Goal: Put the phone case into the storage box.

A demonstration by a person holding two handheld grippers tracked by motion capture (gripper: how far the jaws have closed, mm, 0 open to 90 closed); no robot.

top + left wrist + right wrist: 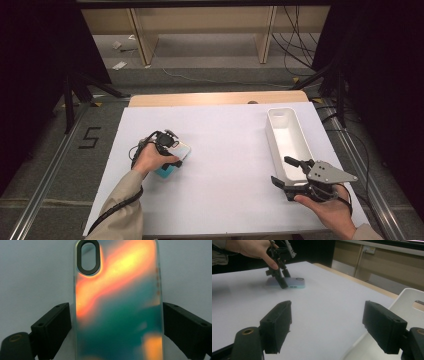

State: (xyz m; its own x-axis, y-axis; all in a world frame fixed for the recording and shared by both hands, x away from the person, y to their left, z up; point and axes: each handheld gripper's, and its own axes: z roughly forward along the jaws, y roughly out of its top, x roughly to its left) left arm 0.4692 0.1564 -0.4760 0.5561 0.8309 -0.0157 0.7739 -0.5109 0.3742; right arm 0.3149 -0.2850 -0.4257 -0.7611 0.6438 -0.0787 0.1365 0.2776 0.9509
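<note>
The desk carries a white sheet over its whole top, with bare wood showing along the far edge. Two items rest on it.

A phone case, iridescent orange and teal with a dark oval camera opening, lies flat on the desk toward the left edge, about midway between near and far edges. The left gripper is over it, held by the person's left hand. In the left gripper view the two black jaws stand on either side of the case's long edges, close against them at its lower part; whether they press on it cannot be determined. The right gripper view shows the case with the left gripper set down onto its near end.

A white rectangular bin stands along the right edge of the desk, long axis running near to far, well apart from the case. Its interior appears bare.

The right gripper is held by the right hand near the near-right corner, just beside the bin's near end. Its jaws are spread wide with nothing between them; in its own view the desk and a bin corner show in the gap.
</note>
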